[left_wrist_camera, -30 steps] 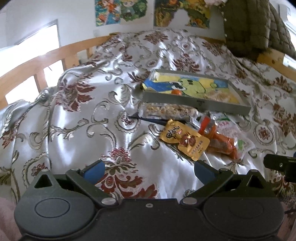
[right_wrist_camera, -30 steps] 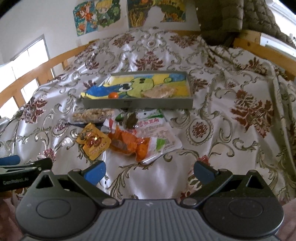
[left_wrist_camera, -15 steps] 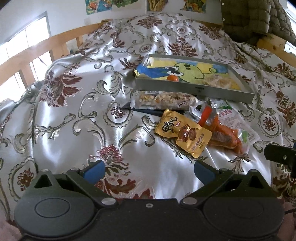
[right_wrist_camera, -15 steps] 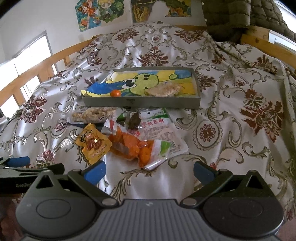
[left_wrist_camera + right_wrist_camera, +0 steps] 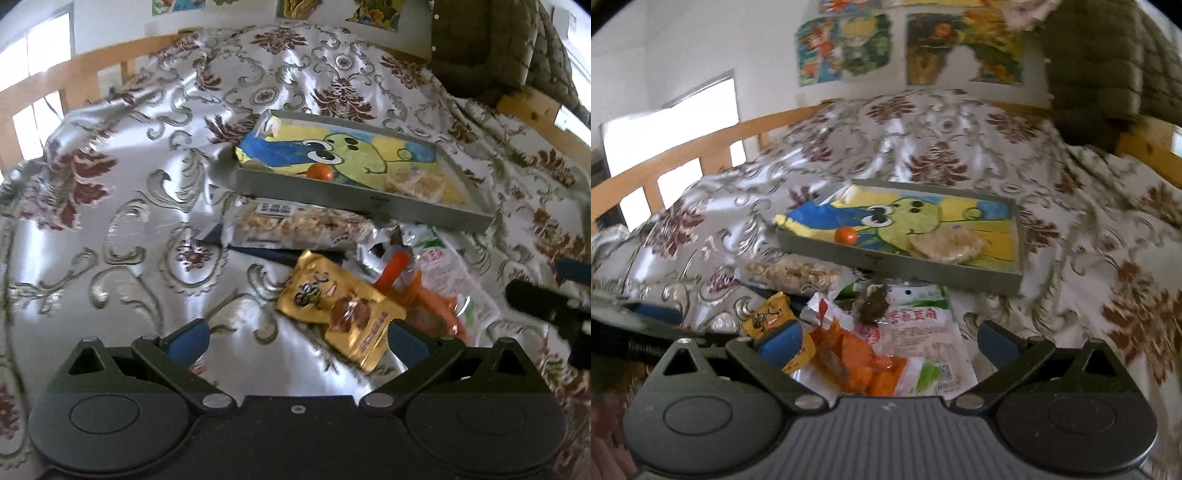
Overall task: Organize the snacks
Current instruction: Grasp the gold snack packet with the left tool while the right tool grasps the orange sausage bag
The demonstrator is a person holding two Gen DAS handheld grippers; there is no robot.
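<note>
A grey tray (image 5: pixel 369 201) (image 5: pixel 886 264) with a cartoon lining lies on the bedspread and holds a small orange ball (image 5: pixel 320 172) (image 5: pixel 846 235) and a pale snack (image 5: pixel 947 244). In front of it lie a clear nut bar pack (image 5: pixel 299 227) (image 5: pixel 792 274), a yellow packet (image 5: pixel 341 306) (image 5: pixel 768 317), an orange snack pack (image 5: pixel 428 299) (image 5: pixel 857 360) and a white pack with green print (image 5: pixel 916 332). My left gripper (image 5: pixel 295 338) is open, its right finger at the yellow packet. My right gripper (image 5: pixel 886 338) is open just over the orange and white packs.
A patterned satin bedspread (image 5: pixel 129 192) covers the bed. A wooden rail (image 5: pixel 683 158) runs along the left and back. A dark green quilted jacket (image 5: pixel 1108 62) hangs at the back right. Posters (image 5: pixel 846 48) hang on the wall.
Both grippers have moved forward and lower toward the pile of snacks. The yellow packet now reaches my left gripper's right finger, and the orange pack lies between my right gripper's fingers.
</note>
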